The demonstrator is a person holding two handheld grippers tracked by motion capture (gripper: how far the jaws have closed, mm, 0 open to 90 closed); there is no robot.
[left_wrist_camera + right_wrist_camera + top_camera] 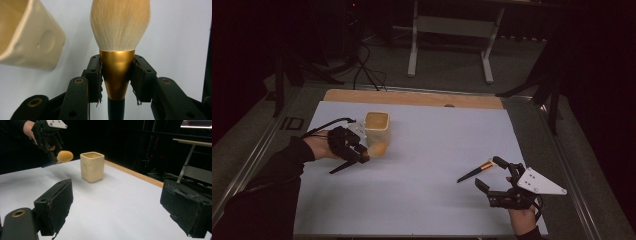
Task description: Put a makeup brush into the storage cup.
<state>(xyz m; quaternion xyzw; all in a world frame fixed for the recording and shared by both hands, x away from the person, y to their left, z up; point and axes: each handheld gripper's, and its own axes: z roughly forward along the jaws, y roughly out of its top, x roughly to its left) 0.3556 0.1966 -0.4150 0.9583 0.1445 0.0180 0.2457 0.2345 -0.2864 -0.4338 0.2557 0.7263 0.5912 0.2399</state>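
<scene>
My left gripper (357, 150) has its jaws clamped on the gold metal ferrule of a big powder brush with pale fluffy bristles (120, 27) and a black handle. In the left gripper view the ferrule sits squarely between both pads (95, 75), bristles pointing away from me. From the high view I hold that brush off the table at the left side, its bristle tip just beside the near right corner of the cream square ceramic cup (377, 127), which stands upright on the far left part of the white table sheet (422, 175). I cannot tell whether the bristles touch the cup wall.

My right gripper (496, 174) sits at the near right with its jaws spread wide and nothing between them. A second, slimmer brush with a black handle and gold ferrule (474, 171) lies flat on the sheet, its ferrule end close to my far fingertip.

The middle of the sheet between both grippers is open. The bare wooden strip (412, 97) runs along the far edge behind the cup, and my right gripper is close to the sheet's right edge.
</scene>
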